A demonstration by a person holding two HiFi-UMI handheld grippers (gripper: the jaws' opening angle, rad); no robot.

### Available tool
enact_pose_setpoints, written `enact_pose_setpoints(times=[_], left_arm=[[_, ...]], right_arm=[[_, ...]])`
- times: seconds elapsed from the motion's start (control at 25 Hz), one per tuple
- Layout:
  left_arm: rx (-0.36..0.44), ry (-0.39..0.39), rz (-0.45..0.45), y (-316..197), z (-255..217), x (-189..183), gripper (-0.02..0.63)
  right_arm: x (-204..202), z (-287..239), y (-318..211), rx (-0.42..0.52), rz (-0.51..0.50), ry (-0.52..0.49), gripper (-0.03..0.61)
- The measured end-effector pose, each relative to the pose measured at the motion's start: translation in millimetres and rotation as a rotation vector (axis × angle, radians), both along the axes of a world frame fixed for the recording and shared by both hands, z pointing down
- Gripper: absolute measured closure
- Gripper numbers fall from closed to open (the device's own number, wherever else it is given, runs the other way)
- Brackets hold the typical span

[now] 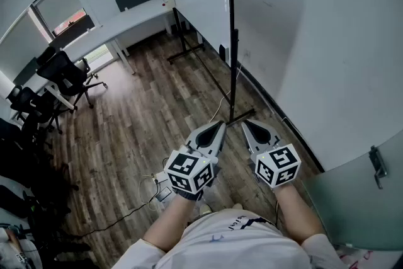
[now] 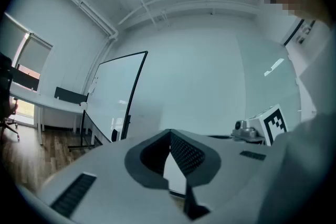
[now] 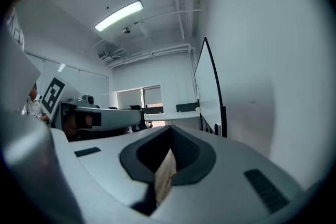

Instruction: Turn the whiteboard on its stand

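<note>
Whiteboard [image 1: 230, 22] stands upright on the floor dead ahead, edge-on to the person, long axis vertical. Stand foot [image 1: 242, 115] lies just past both tips. Left tongs [image 1: 220, 126] and right tongs [image 1: 247, 125] are pressed together, empty, flanking that edge; neither looks nearer.

Under the matt grey plastic left gripper [image 1: 220, 125], brown wood-plank floor [image 1: 145, 116], grainy with a faint sheen. Ahead of it, smooth glossy white whiteboard panel [image 2: 118, 97], thin black metal-looking frame [image 1: 230, 22].
</note>
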State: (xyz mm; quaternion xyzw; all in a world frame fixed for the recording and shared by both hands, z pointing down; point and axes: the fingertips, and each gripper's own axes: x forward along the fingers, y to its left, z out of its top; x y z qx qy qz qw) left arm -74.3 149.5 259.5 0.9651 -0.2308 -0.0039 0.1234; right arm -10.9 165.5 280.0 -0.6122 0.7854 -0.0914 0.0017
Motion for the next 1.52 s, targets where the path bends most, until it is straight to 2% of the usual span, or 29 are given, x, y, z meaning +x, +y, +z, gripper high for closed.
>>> enact_pose_setpoints(times=[0.32,0.56,1.16,1.52], left_arm=[[-0.002,-0.004,0.002,3,2,9,0.603],[-0.003,-0.026,0.006,7,10,16,0.603],[-0.025,-0.066,-0.054,13,41,45,0.603],[-0.03,-0.061,-0.048,-28,60,64,0.603]], right_arm=[[8,4,2,-0.008,0.0,-0.005,0.566],[18,-1,6,0.029,-0.002,-0.073,0.566],[52,37,17,0.001,-0.02,-0.097,0.565],[68,58,-23,-0.025,0.005,-0.087,0.565]])
